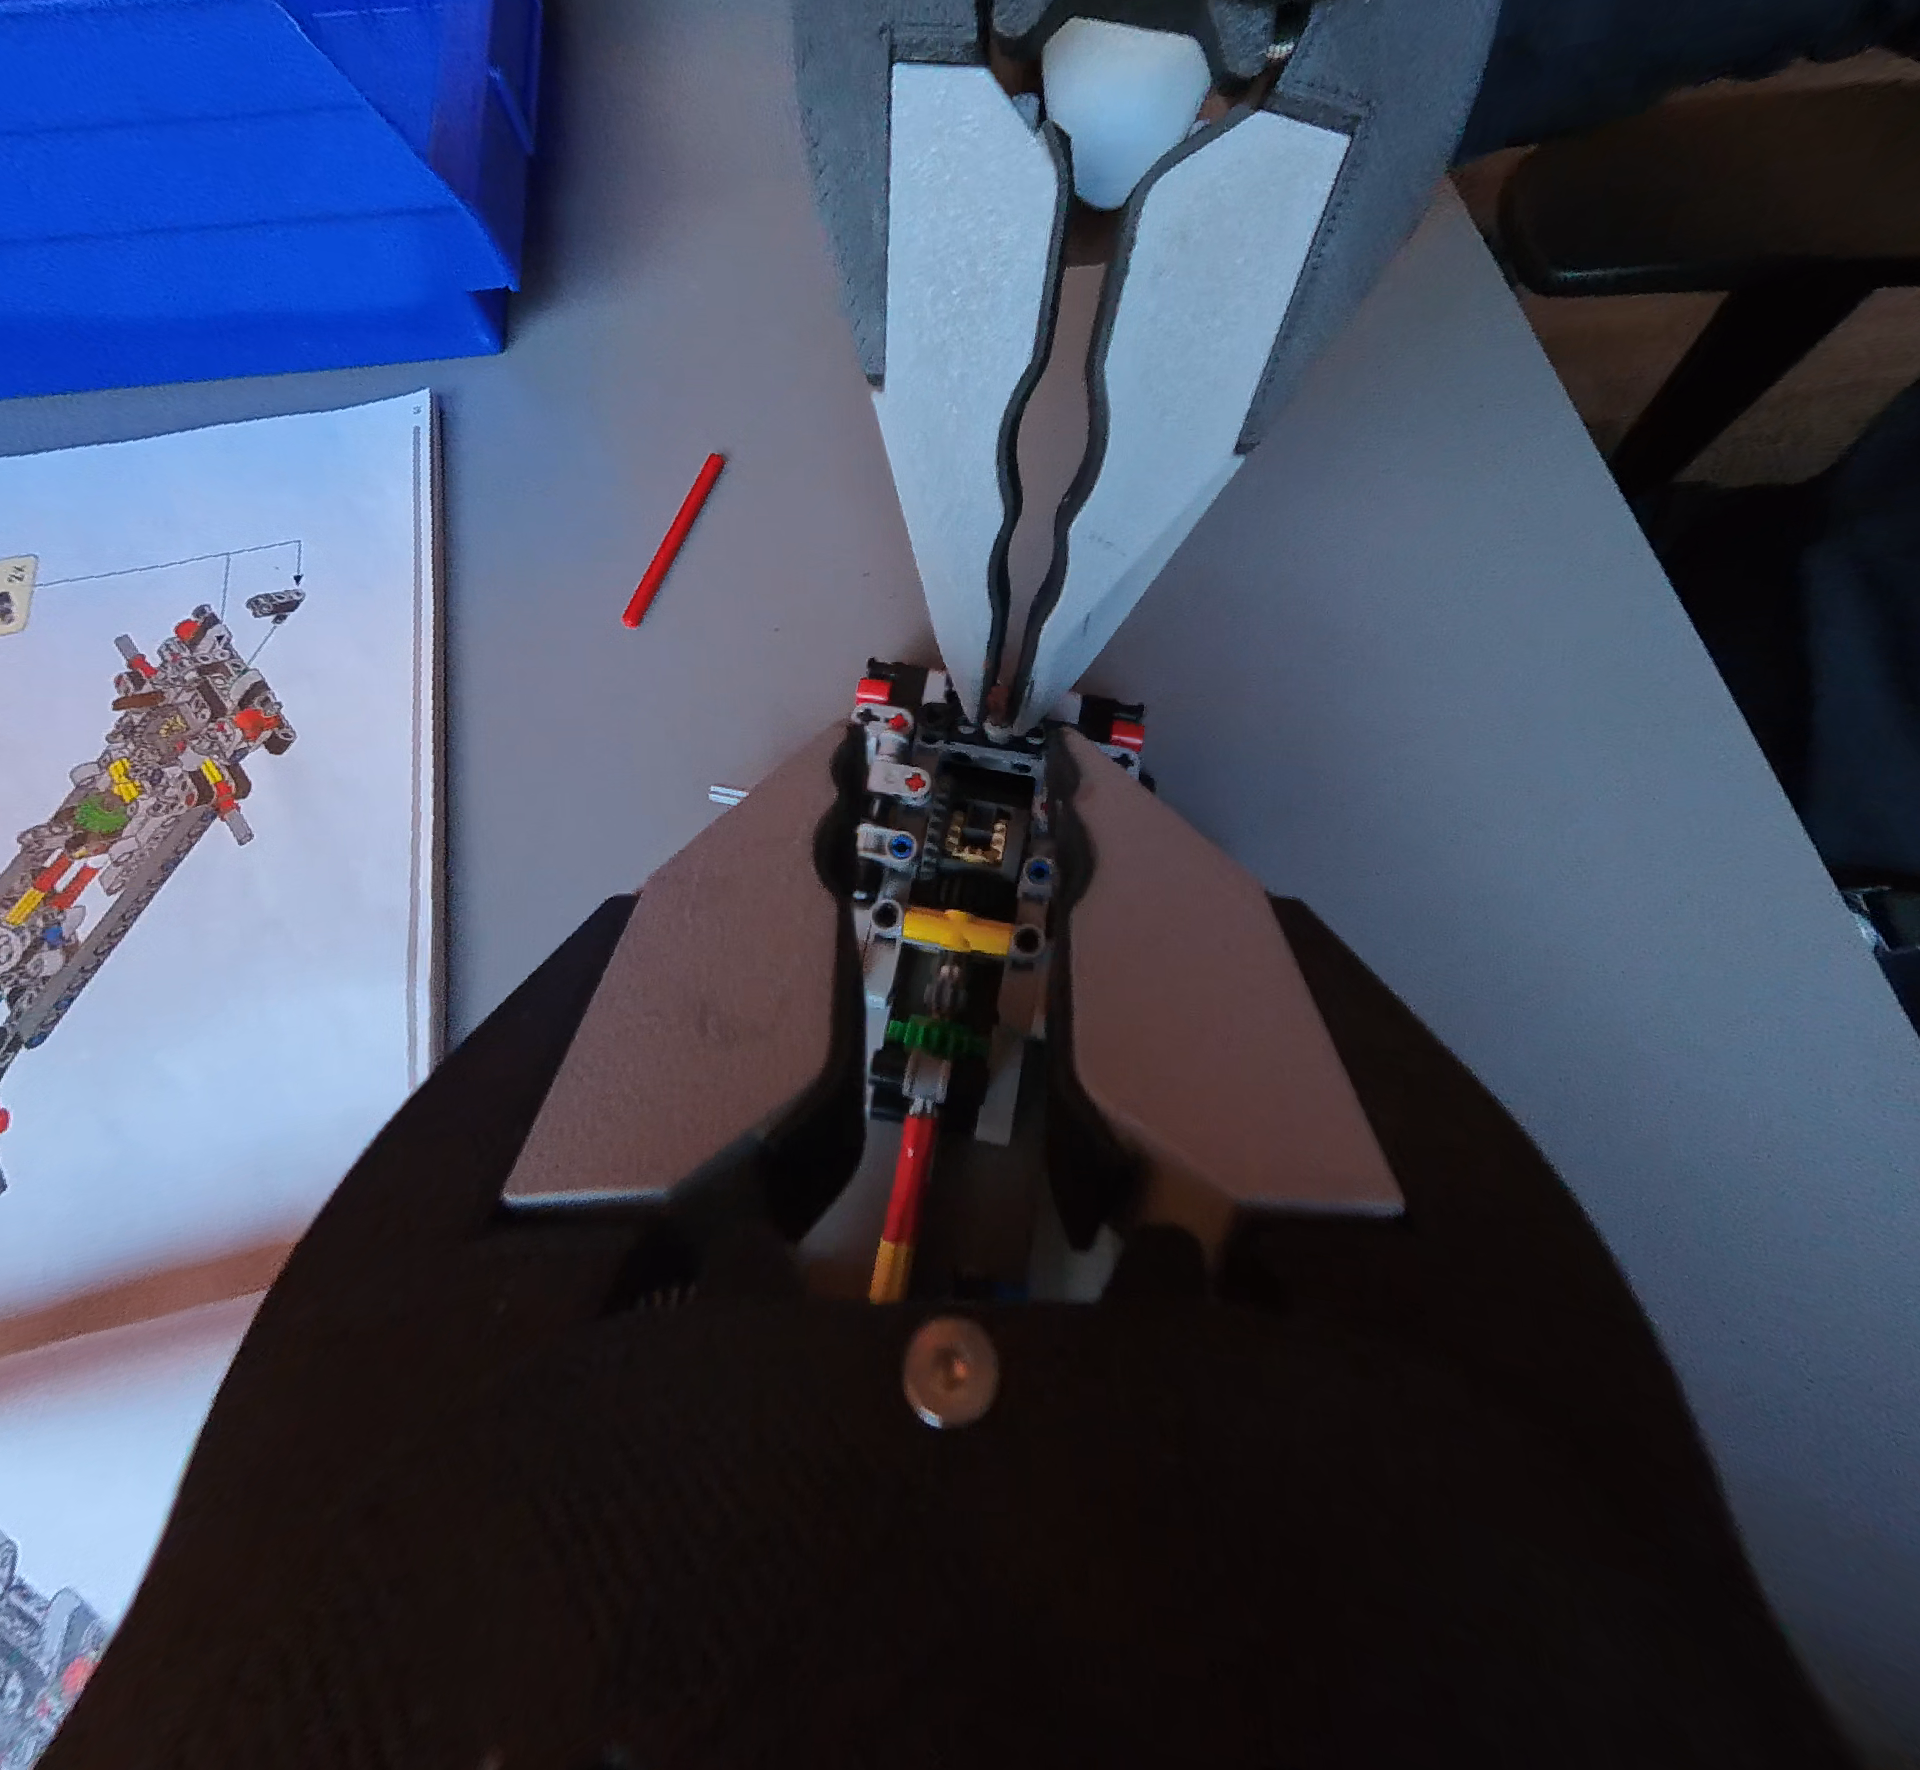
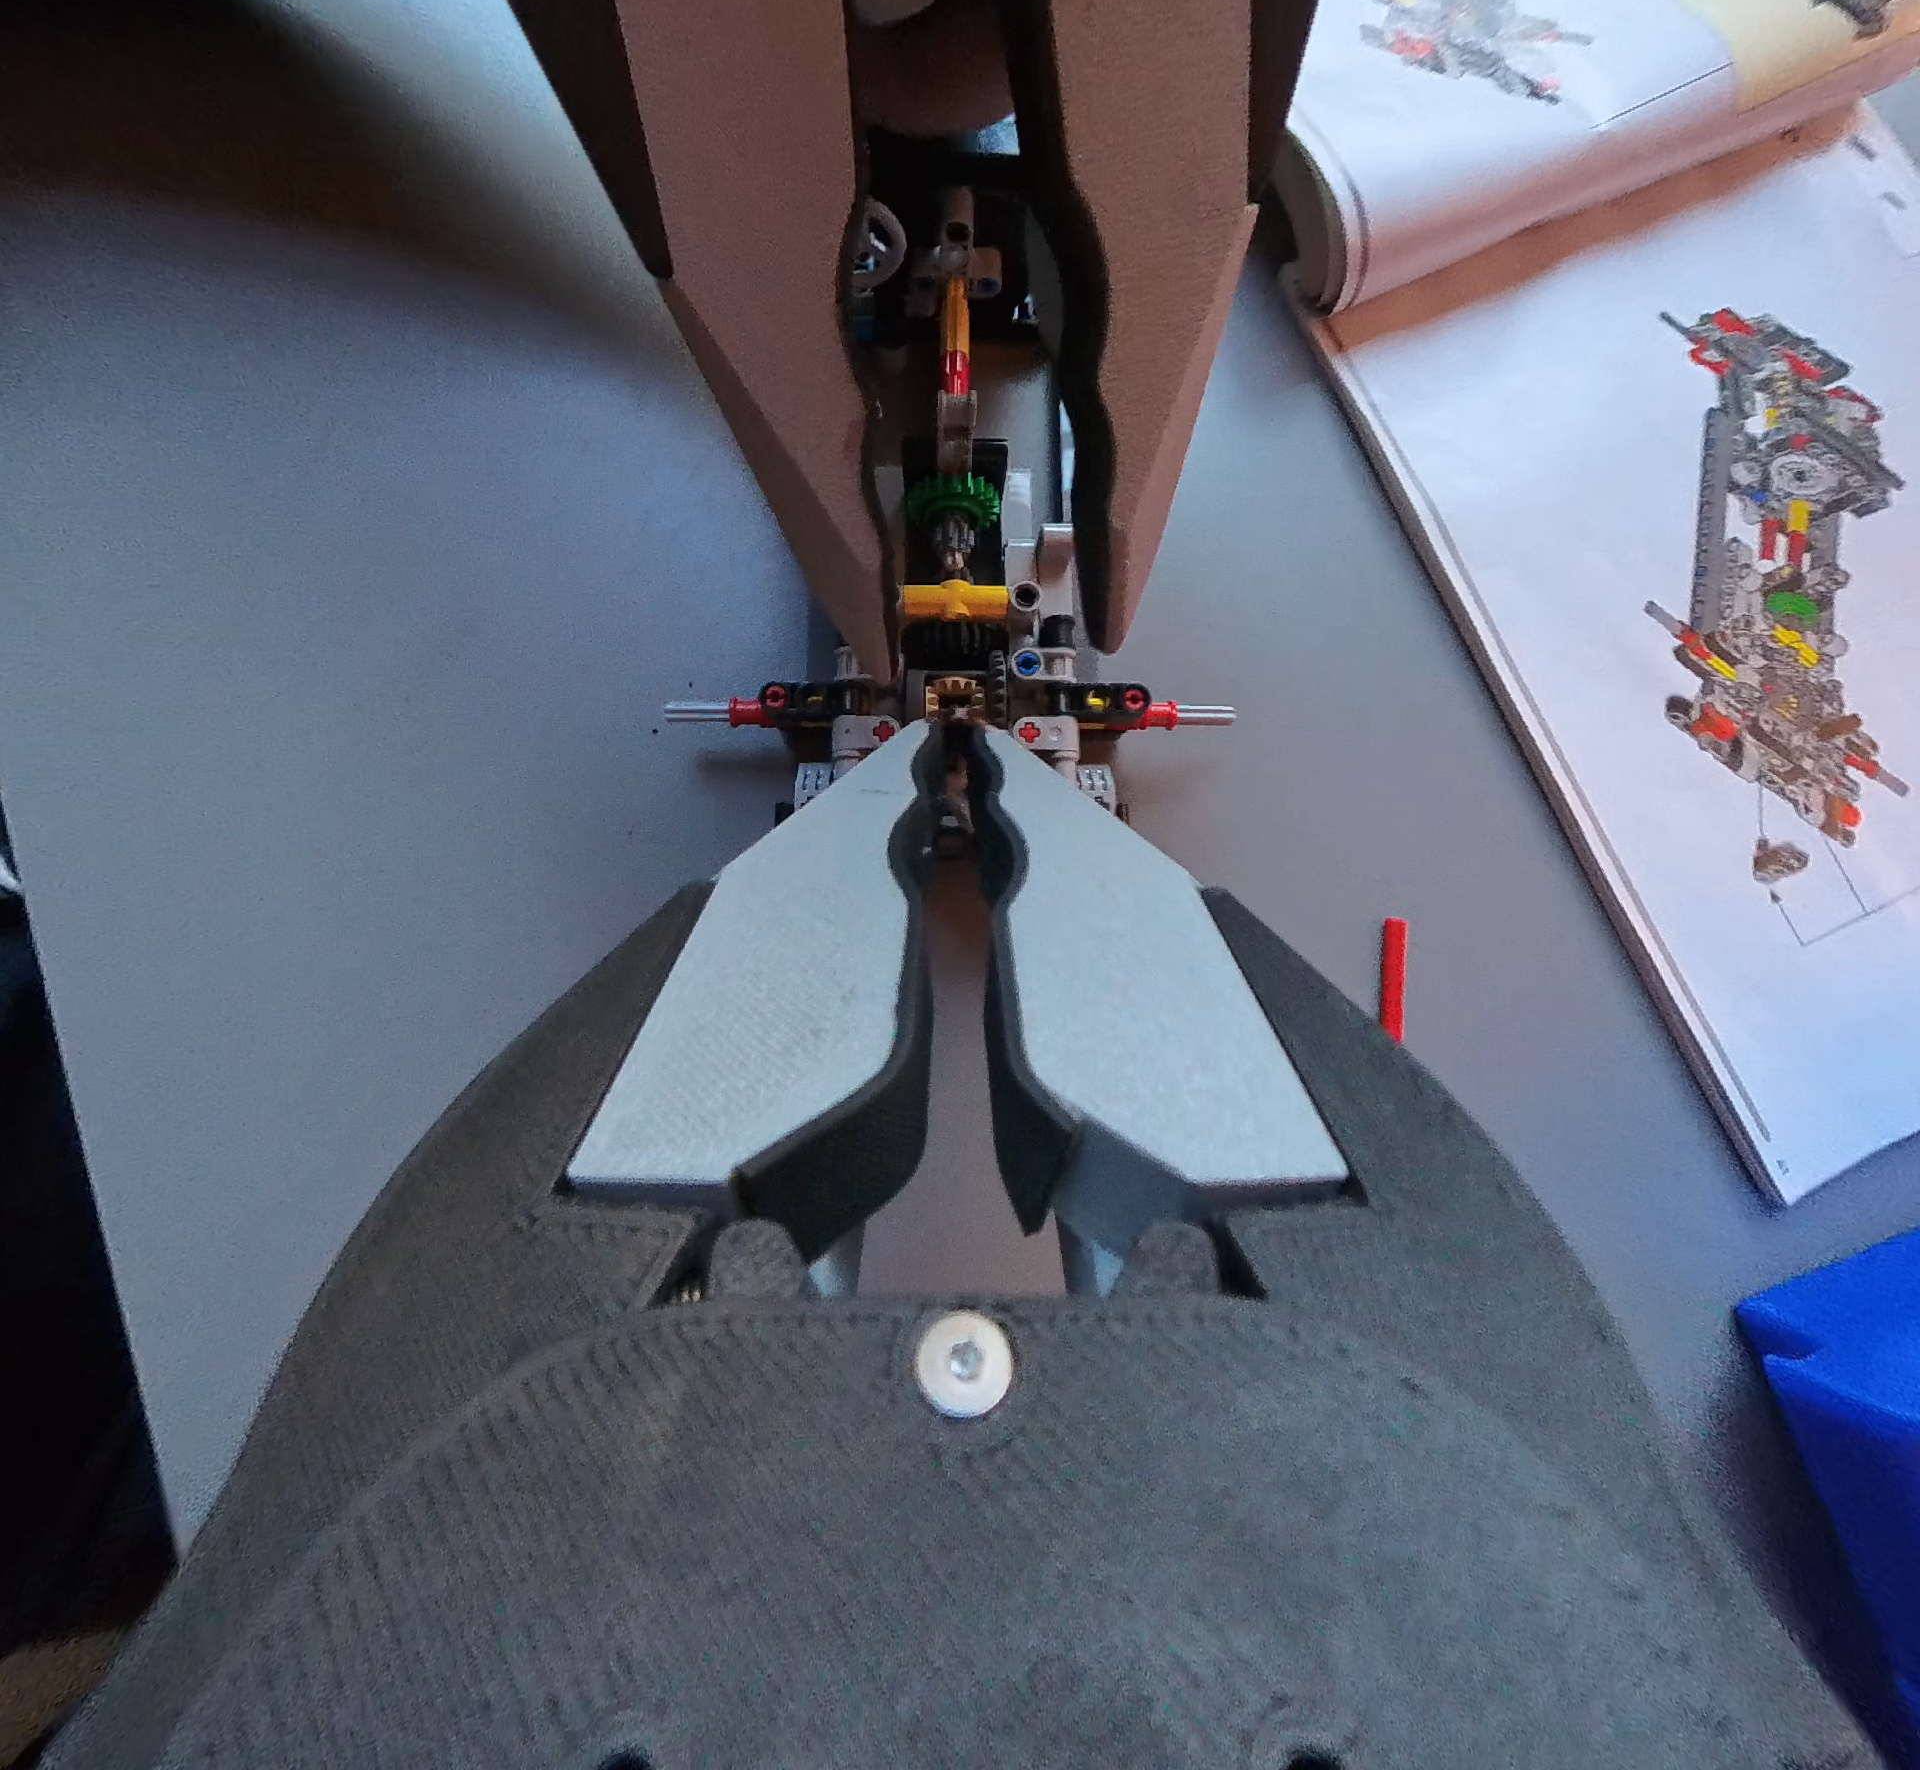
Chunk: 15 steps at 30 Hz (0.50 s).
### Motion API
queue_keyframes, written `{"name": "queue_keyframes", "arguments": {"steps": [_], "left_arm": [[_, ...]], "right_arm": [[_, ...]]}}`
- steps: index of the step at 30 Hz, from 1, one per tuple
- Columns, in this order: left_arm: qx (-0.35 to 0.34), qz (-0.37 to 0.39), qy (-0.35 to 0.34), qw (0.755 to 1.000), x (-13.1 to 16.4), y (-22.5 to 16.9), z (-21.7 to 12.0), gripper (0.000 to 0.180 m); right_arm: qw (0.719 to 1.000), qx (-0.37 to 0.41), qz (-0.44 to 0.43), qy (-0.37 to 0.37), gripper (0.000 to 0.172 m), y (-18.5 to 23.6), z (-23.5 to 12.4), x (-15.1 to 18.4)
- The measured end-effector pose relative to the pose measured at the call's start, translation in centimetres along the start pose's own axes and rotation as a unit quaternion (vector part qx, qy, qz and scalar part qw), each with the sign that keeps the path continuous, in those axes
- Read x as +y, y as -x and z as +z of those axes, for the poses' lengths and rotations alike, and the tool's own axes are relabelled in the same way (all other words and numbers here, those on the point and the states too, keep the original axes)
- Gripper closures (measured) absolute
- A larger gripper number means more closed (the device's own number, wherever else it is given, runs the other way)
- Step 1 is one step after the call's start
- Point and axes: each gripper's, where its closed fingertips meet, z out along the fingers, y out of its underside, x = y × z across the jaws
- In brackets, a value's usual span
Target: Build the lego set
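Note:
A grey and black brick-built chassis [image 1: 956, 931] with yellow, green and red parts lies on the grey table [image 1: 1403, 681]. My left gripper [image 1: 954, 754], with brown fingers, is shut on the chassis sides. It also shows from the top of the right wrist view [image 2: 995, 655], where its pads press the chassis [image 2: 954, 600]. My right gripper [image 2: 954, 733], with pale grey fingers, is shut on a small brown pin [image 2: 951, 811] at the end of the chassis, by a tan gear [image 2: 951, 694]. In the left wrist view the right gripper [image 1: 1003, 707] comes in from above.
A loose red axle [image 1: 673, 541] lies on the table, also in the right wrist view [image 2: 1393, 977]. An open instruction booklet [image 1: 208, 785] [image 2: 1662, 577] lies beside it. A blue bin [image 1: 239, 110] [image 2: 1849, 1429] stands beyond the booklet. The table edge [image 1: 1662, 640] runs close by. My left and right fingertips are right by each other. The loose red axle [image 1: 673, 541] is about equally far from each gripper, around 12 cm.

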Motion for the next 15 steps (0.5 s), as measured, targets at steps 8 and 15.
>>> {"name": "queue_keyframes", "arguments": {"steps": [8, 15], "left_arm": [[-0.016, -0.009, 0.027, 0.999, 0.1, -0.2, 1.3, 0.157], [0.010, -0.038, -0.034, 0.999, -1.9, -0.7, 1.0, 0.145]], "right_arm": [[0.993, 0.015, 0.046, -0.106, 0.171, -0.7, -1.0, -0.6], [0.964, -0.069, 0.137, -0.217, 0.170, -0.8, -3.3, -2.2]]}}
